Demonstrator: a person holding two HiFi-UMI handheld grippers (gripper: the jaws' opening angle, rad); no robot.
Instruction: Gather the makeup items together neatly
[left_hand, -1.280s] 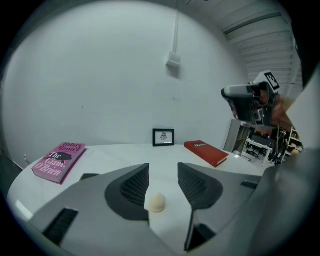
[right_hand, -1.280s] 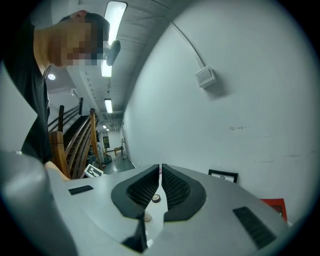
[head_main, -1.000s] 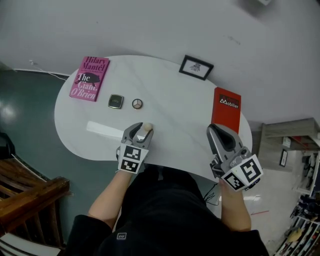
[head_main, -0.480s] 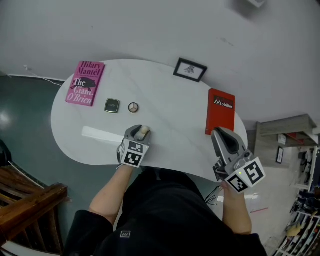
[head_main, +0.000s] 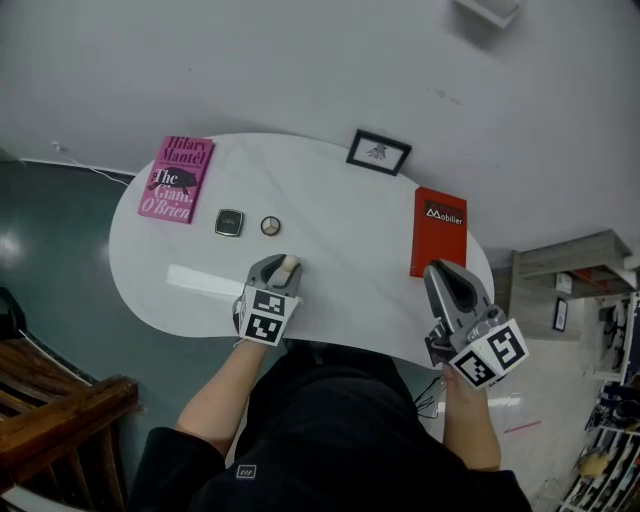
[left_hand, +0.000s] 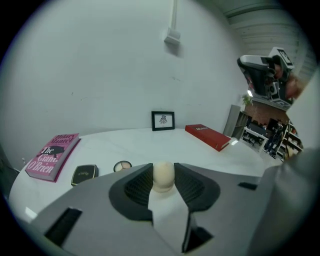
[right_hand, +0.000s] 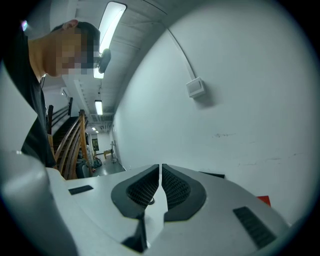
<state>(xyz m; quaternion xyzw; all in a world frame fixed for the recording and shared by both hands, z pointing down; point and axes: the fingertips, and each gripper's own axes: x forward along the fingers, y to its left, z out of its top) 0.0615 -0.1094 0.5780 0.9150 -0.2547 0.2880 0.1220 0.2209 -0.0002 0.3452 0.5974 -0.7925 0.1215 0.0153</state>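
At the 6 o'clock edge of a white table (head_main: 335, 240), a person's left gripper (head_main: 277, 270) is closing on a beige makeup sponge (left_hand: 163, 175). The sponge sits between the ribbed pads near their tips, and both pads already touch it. The right gripper (head_main: 448, 280) is held off the table's 4 o'clock corner with its jaws together and nothing between them.

The other makeup lies at about 11 o'clock from the sponge: a dark square compact (head_main: 230, 222) and a round palette (head_main: 270, 226), just beside each other but apart.

The likely trouble is the sponge itself. It is soft and rounded, and it is caught only at the pad tips, so it could squirt forward out of a hard squeeze or slip from a light one. So near the edge, it could then roll off the table. Set down too fast beside the palette, it could also knock that small disc out of line.

Counted on the table are three makeup items: one sponge, one compact and one palette. There are also two books, a pink book (head_main: 177, 178) at 10 o'clock and a red book (head_main: 438, 232) at 3 o'clock. One framed picture (head_main: 378, 153) stands at 1 o'clock.
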